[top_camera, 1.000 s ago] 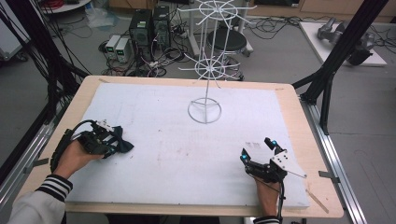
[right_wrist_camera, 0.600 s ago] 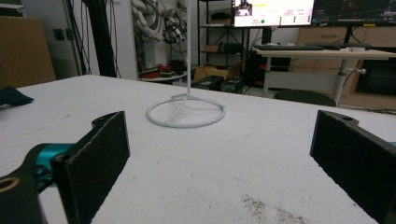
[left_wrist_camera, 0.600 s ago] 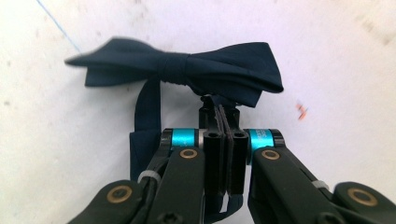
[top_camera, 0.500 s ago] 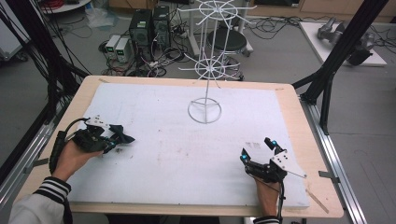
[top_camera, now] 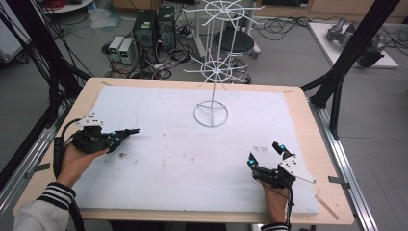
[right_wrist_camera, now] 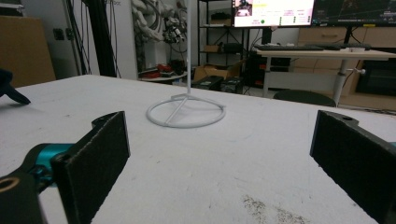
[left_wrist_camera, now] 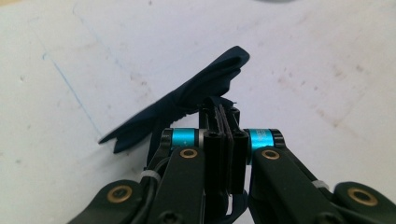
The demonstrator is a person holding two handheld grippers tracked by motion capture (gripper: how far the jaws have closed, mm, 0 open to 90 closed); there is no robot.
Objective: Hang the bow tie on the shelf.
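Note:
A small dark navy piece of cloth point(left_wrist_camera: 187, 98) sticks out to the left from between my left gripper's point(left_wrist_camera: 223, 116) jaws, which are shut on it just above the white table top. In the high view the left gripper point(top_camera: 115, 137) is at the table's left side, pointing right, with the cloth's tip point(top_camera: 131, 131) past the jaws. My right gripper point(top_camera: 266, 154) rests near the front right, open with nothing between its wide-apart pads point(right_wrist_camera: 100, 154). It faces the white wire stand point(right_wrist_camera: 186, 112). The cloth point(right_wrist_camera: 9, 88) also shows at the far left of the right gripper view.
The white wire stand point(top_camera: 211, 114) rises from a ring base at the middle back of the white board point(top_camera: 183, 163), with spoked tiers above. The board lies on a wooden table point(top_camera: 308, 120). Black frame posts stand at both sides, and cables and boxes lie on the floor behind.
My left gripper has shifted slightly away from the person with the cloth, its tip now pointing more level to the right. The right gripper has stayed put.

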